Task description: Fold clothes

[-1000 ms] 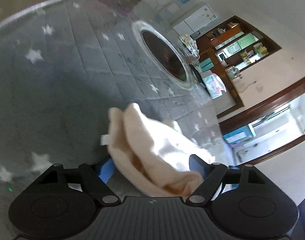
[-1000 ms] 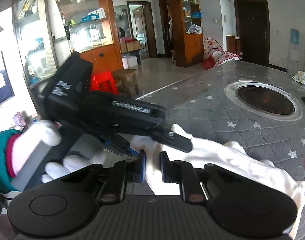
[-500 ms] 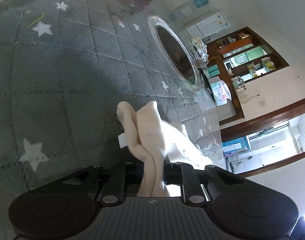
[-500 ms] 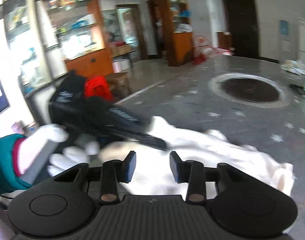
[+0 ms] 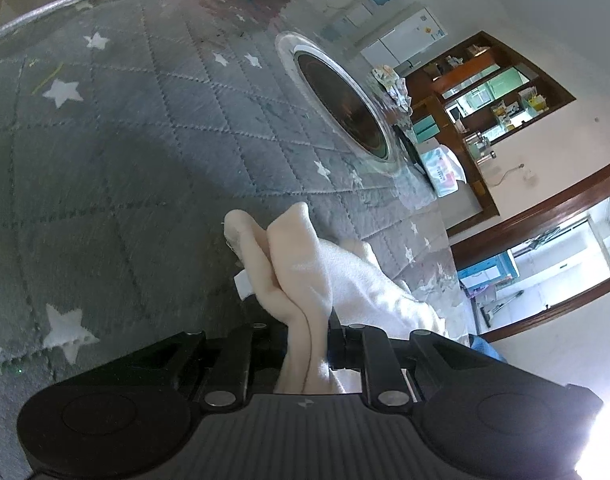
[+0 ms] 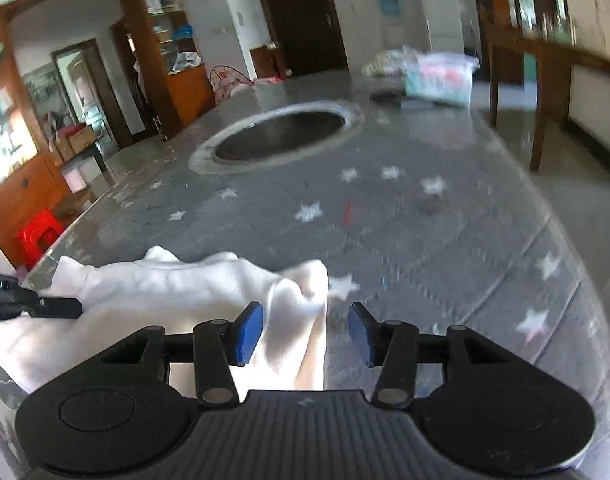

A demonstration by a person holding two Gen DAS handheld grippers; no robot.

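Observation:
A cream-white garment lies bunched on the grey star-patterned quilted table cover. My left gripper is shut on a fold of it, with cloth sticking up past the fingers. In the right wrist view the same garment spreads across the near left. My right gripper is open above its right edge, blue pads apart, nothing between them but a hanging flap of cloth beside the left pad. The tip of the left gripper pokes in from the left edge.
A round dark recess with a metal rim sits in the table's middle. Packets and a cloth bundle lie at the far end. A red stool and wooden cabinets stand beyond the left edge; a wooden table at right.
My left gripper closed on the garment and holds it. My right gripper let go of the cloth, opened wide and swung right along the garment toward its right edge.

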